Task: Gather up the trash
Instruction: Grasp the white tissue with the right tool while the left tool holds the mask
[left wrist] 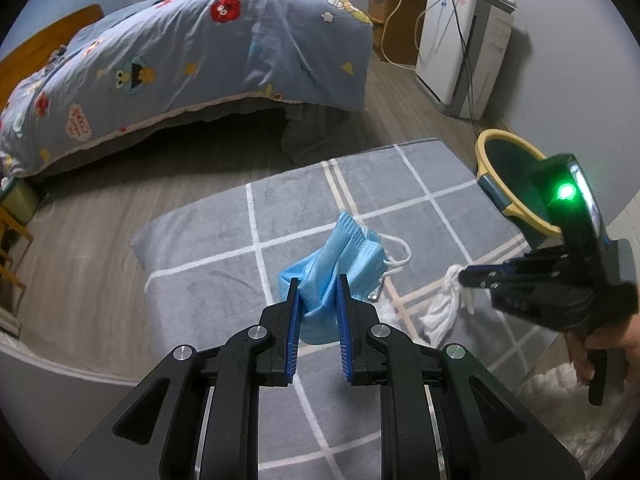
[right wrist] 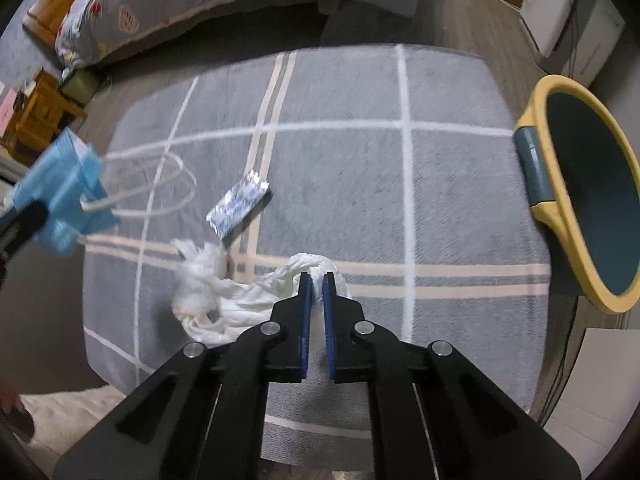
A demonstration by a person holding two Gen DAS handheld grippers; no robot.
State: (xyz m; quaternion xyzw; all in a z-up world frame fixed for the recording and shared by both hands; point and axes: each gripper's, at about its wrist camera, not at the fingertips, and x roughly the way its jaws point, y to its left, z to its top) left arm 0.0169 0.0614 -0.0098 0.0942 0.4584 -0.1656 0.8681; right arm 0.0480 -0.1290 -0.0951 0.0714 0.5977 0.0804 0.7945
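My left gripper (left wrist: 318,284) is shut on a crumpled blue face mask (left wrist: 344,252), held above the grey checked rug (left wrist: 200,280); its white ear loops dangle. In the right wrist view the mask (right wrist: 60,196) hangs at the far left. My right gripper (right wrist: 317,278) points steeply down and is shut on a twisted white tissue (right wrist: 224,300) that lies on the rug (right wrist: 440,200). A silver foil wrapper (right wrist: 236,206) lies flat just beyond the tissue. The yellow-rimmed bin (right wrist: 560,208) stands at the rug's right edge, its mouth facing up.
A bed with a blue cartoon-print cover (left wrist: 200,60) fills the far side, with dark space under it. A white appliance with cables (left wrist: 460,48) stands against the right wall beyond the bin (left wrist: 490,152). A wooden stool (right wrist: 40,116) sits at the far left.
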